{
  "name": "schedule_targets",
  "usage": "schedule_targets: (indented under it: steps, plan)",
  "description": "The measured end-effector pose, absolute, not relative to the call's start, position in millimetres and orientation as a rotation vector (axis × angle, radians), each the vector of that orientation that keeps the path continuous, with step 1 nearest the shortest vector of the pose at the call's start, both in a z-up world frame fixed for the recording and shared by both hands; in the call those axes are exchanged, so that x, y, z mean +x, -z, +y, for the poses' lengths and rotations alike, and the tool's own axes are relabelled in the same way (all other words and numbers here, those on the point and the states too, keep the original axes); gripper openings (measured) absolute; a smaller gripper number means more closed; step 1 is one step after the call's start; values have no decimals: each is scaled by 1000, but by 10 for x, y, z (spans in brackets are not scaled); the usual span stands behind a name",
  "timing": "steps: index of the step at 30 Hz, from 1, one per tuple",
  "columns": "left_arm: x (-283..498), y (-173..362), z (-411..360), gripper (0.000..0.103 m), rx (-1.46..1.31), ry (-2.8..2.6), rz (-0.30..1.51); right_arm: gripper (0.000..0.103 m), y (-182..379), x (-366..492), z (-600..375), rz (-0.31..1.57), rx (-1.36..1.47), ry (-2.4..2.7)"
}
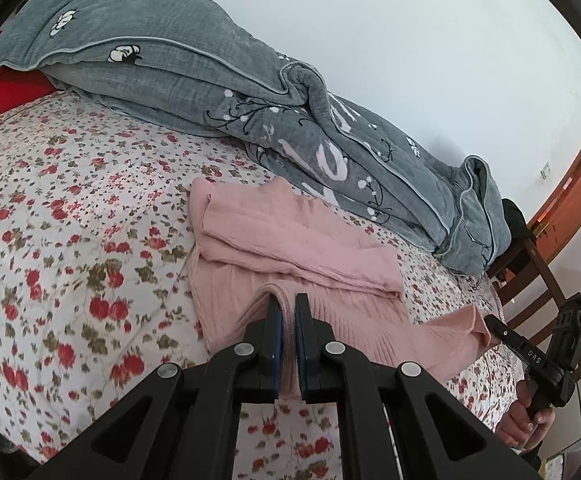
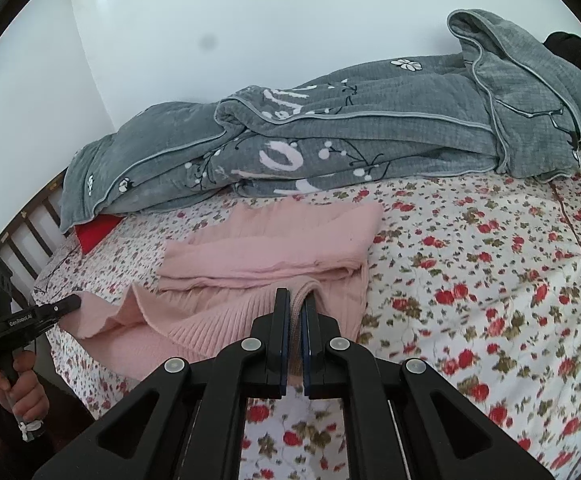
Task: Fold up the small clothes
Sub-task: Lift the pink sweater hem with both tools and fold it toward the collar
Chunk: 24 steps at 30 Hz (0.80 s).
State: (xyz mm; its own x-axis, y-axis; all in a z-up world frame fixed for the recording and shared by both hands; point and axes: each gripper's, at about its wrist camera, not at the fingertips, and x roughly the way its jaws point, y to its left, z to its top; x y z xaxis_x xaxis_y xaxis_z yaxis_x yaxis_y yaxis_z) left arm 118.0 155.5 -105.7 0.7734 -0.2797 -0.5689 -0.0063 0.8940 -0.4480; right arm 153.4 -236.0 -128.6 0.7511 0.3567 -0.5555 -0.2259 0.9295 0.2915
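Note:
A pink ribbed knit sweater [image 1: 290, 236] lies partly folded on the floral bed sheet, its sleeves laid across the body; it also shows in the right wrist view [image 2: 274, 248]. My left gripper [image 1: 287, 304] is shut on the sweater's near ribbed hem at its left corner. My right gripper [image 2: 298, 300] is shut on the hem's right corner. Each gripper shows in the other's view, pinching the hem: the right one [image 1: 490, 322] and the left one [image 2: 75, 302]. The hem is lifted slightly off the bed.
A rumpled grey quilt [image 1: 218, 92] with white flowers lies along the wall behind the sweater, also in the right wrist view [image 2: 330, 144]. A red item [image 1: 10, 92] peeks from under it. A wooden chair [image 1: 530, 264] stands off the bed's end. Floral sheet [image 2: 490, 280] surrounds the sweater.

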Motion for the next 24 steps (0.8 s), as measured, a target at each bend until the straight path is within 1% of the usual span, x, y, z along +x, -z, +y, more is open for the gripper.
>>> schedule_targets:
  steps: [15, 24]
  plan:
    - [1758, 1012, 1673, 7, -493, 139, 683, 5, 1221, 2094, -2303, 640, 227, -327]
    - [2425, 1173, 1876, 7, -585, 107, 724, 5, 1248, 2769, -2171, 667, 239, -350]
